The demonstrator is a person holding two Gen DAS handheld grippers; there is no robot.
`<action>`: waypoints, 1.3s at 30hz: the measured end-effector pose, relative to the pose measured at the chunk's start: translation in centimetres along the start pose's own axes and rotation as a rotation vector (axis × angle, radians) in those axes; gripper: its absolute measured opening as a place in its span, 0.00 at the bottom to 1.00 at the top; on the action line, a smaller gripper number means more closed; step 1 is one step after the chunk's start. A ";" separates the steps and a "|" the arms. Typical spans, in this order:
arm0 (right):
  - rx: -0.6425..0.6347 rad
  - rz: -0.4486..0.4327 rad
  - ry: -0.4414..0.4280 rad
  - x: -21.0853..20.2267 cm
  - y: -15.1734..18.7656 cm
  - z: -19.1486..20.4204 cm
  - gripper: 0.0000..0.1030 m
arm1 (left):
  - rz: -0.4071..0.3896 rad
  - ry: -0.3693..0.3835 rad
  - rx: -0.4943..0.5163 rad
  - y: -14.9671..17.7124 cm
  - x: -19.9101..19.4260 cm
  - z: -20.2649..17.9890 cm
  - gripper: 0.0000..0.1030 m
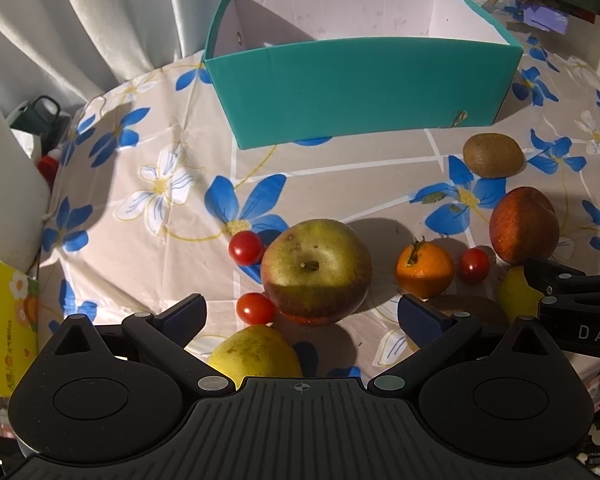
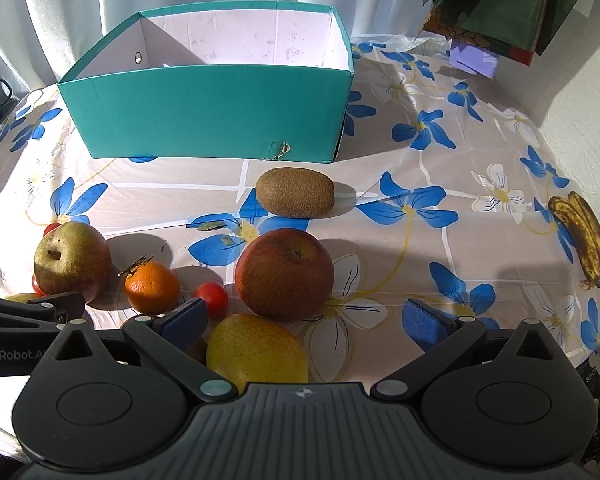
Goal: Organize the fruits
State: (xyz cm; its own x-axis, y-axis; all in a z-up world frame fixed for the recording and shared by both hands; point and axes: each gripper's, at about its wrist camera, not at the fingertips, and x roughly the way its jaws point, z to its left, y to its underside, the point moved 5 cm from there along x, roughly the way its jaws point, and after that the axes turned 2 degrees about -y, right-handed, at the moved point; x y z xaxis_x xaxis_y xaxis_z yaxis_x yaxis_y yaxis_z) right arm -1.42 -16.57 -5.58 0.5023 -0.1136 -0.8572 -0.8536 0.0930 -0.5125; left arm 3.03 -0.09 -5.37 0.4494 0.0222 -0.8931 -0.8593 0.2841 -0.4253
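Both grippers, left (image 1: 302, 314) and right (image 2: 306, 316), gape wide, empty; bare cloth (image 2: 440, 264) fronts the teal box (image 2: 204, 110); "GenRobot" readable

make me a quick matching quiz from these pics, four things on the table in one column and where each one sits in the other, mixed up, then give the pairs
Things
1. fuzzy brown kiwi
2. spotted yellow bananas
3. orange mandarin with a leafy stem
4. teal cardboard box with a white inside

Places
A. at the far right edge of the table
B. at the back of the table, by the curtain
C. just in front of the box
D. between the greenish apple and the red apple

Pairs: 1-C, 2-A, 3-D, 4-B
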 end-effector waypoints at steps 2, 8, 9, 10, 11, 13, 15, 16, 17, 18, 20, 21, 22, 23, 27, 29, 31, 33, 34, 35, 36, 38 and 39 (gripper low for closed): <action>-0.001 0.001 0.001 0.0 0.0 0.0 1.00 | 0.001 0.000 0.000 0.0 0.0 0.0 1.00; 0.003 0.002 0.000 0.1 0.0 -0.1 1.00 | 0.007 0.001 -0.004 -0.1 0.1 0.0 1.00; 0.003 0.002 -0.001 0.1 0.0 -0.1 1.00 | 0.007 0.000 -0.006 -0.1 0.2 0.0 1.00; 0.003 0.002 -0.001 0.1 0.0 -0.1 1.00 | 0.006 0.000 -0.008 -0.1 0.2 0.0 1.00; 0.004 0.002 -0.001 0.2 -0.1 -0.1 1.00 | 0.004 0.001 -0.010 -0.1 0.2 0.1 1.00; 0.005 0.002 -0.001 0.1 -0.1 -0.1 1.00 | 0.000 0.003 -0.013 -0.2 0.1 0.1 1.00; 0.006 0.002 -0.002 0.2 -0.1 -0.1 1.00 | -0.002 0.004 -0.013 -0.3 0.1 0.1 1.00; 0.007 0.002 -0.003 0.2 -0.1 -0.1 1.00 | -0.002 0.005 -0.012 -0.3 0.1 0.0 1.00; 0.007 0.002 -0.003 0.2 -0.1 -0.1 1.00 | -0.001 0.006 -0.012 -0.3 0.1 0.0 1.00; 0.007 0.001 -0.003 0.2 -0.1 -0.1 1.00 | 0.001 0.007 -0.012 -0.3 0.2 0.0 1.00; 0.008 0.002 -0.004 0.2 -0.1 -0.2 1.00 | 0.008 0.016 -0.012 -0.3 0.2 0.0 1.00; 0.008 0.002 -0.005 0.2 -0.1 -0.2 1.00 | 0.009 0.023 -0.012 -0.3 0.2 0.0 1.00; 0.008 0.001 -0.004 0.2 -0.1 -0.2 1.00 | 0.007 0.028 -0.012 -0.3 0.2 0.0 1.00; 0.009 0.000 -0.004 0.2 -0.1 -0.2 1.00 | 0.004 0.030 -0.012 -0.3 0.2 0.0 1.00; 0.017 -0.003 -0.006 0.3 -0.1 -0.4 1.00 | -0.002 0.033 -0.005 -0.4 0.1 -0.3 1.00; 0.022 -0.004 -0.008 0.3 -0.1 -0.5 1.00 | -0.001 0.040 -0.006 -0.4 0.1 -0.2 1.00; 0.026 -0.007 -0.010 0.2 0.0 -0.6 1.00 | -0.004 0.057 -0.010 -0.5 0.0 -0.1 1.00; 0.034 -0.011 -0.010 0.2 0.0 -0.8 1.00 | -0.038 0.061 -0.026 -0.6 -0.4 0.2 1.00; 0.039 -0.013 -0.011 0.1 0.1 -0.9 1.00 | -0.055 0.057 -0.031 -0.7 -0.6 0.4 1.00; 0.044 -0.014 -0.011 0.1 0.1 -1.0 1.00 | -0.068 0.059 -0.032 -0.7 -0.8 0.4 1.00; 0.050 -0.015 -0.011 0.1 0.1 -1.1 1.00 | -0.073 0.074 -0.027 -0.7 -0.8 0.4 1.00; 0.061 -0.015 -0.012 0.2 0.2 -1.4 1.00 | -0.070 0.117 -0.011 -0.7 -0.8 0.4 1.00; 0.066 -0.014 -0.012 0.2 0.3 -1.5 1.00 | -0.071 0.127 -0.015 -0.6 -0.7 0.5 1.00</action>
State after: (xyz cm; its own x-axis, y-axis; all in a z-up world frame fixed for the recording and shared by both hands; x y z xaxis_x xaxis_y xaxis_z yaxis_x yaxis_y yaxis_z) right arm -1.80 -18.00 -5.80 0.5162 -0.1040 -0.8502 -0.8357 0.1563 -0.5265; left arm 3.36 0.18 -4.36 0.4755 -0.1192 -0.8716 -0.8304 0.2663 -0.4894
